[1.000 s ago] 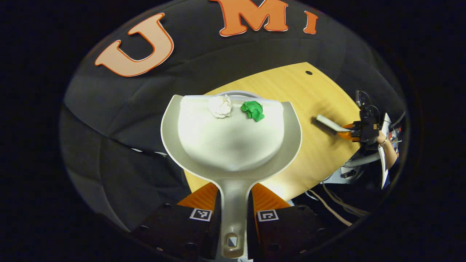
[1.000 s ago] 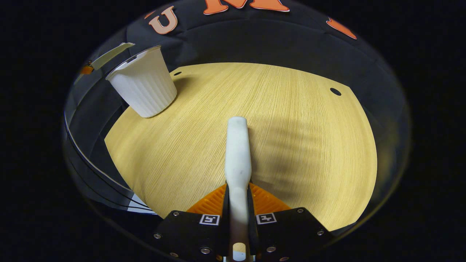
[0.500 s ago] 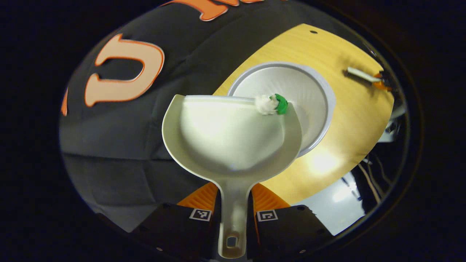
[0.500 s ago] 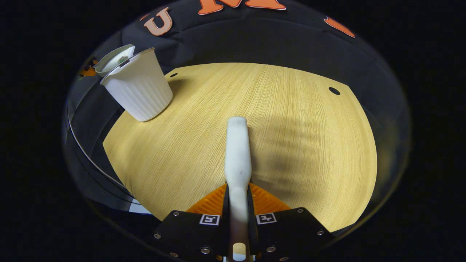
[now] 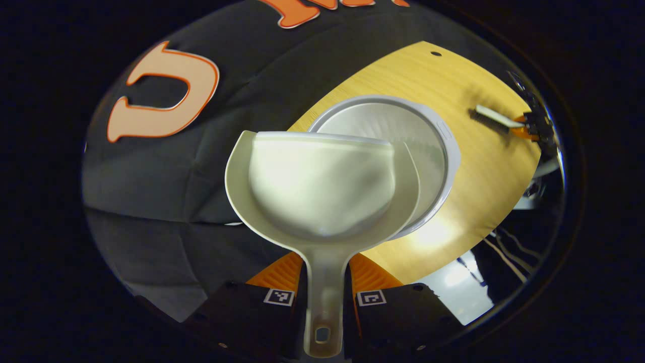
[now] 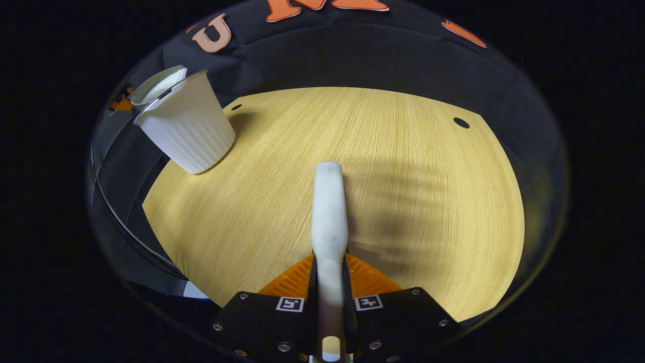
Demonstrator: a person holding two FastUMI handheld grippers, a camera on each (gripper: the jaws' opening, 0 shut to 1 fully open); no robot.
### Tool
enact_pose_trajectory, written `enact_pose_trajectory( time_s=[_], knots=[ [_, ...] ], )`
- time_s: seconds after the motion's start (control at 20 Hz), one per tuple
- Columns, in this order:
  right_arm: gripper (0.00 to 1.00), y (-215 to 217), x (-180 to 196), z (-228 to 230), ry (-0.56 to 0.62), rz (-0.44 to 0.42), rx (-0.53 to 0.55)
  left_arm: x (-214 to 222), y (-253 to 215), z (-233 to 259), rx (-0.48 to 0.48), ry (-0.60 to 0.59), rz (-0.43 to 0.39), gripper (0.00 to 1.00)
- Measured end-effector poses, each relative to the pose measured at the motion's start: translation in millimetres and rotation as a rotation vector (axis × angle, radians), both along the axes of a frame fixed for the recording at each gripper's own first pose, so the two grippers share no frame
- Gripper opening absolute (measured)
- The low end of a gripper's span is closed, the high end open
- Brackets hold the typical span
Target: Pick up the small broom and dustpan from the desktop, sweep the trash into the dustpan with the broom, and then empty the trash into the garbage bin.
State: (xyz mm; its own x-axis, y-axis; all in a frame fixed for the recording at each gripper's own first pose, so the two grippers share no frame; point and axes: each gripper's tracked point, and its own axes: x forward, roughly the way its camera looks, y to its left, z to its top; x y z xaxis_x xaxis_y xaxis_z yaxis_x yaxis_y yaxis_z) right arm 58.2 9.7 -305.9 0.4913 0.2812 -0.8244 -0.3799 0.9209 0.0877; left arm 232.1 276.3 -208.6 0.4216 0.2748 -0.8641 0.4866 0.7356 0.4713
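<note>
My left gripper (image 5: 326, 275) is shut on the handle of the pale dustpan (image 5: 322, 181). The pan is tipped forward over the round white garbage bin (image 5: 436, 161) and its scoop holds nothing. My right gripper (image 6: 330, 275) is shut on the white handle of the small broom (image 6: 329, 206), held low over the wooden desktop (image 6: 413, 166). In the left gripper view the broom (image 5: 491, 117) and the right gripper (image 5: 531, 126) show far off at the right. In the right gripper view the bin (image 6: 184, 126) stands at the far left with the dustpan's edge (image 6: 153, 83) over its rim.
The bin stands near the desktop's left edge (image 6: 166, 201), by the black cloth wall. Small dark holes (image 6: 460, 122) mark the desktop's far corners. Cables (image 5: 509, 242) hang beyond the table's near edge in the left gripper view.
The dustpan tipped forward over the bin. The white and green paper balls slid to its lip and dropped out, leaving the scoop bare. The broom stayed still.
</note>
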Motion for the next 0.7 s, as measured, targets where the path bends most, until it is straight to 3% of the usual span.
enact_pose_trajectory(
  time_s=[0.15, 0.3, 0.5, 0.7],
  knots=[
    [0.22, 0.0, -0.6, 0.0, 0.012, -0.006, -0.003, 4.0, -14.1, -5.1, -0.112, -0.102, 0.077, 0.31],
    [0.22, 0.8, -2.7, 0.6, 0.014, 0.000, -0.009, 3.0, -56.0, -8.8, -0.302, -0.155, 0.130, 0.30],
    [0.22, 1.4, -4.9, 7.5, 0.001, 0.008, -0.017, 11.2, -121.1, 20.1, -0.444, -0.265, 0.068, 0.30],
    [0.22, -4.0, -8.0, 16.3, -0.020, -0.006, -0.005, 0.1, -191.9, 33.9, -0.581, -0.273, -0.029, 0.30]
  ],
)
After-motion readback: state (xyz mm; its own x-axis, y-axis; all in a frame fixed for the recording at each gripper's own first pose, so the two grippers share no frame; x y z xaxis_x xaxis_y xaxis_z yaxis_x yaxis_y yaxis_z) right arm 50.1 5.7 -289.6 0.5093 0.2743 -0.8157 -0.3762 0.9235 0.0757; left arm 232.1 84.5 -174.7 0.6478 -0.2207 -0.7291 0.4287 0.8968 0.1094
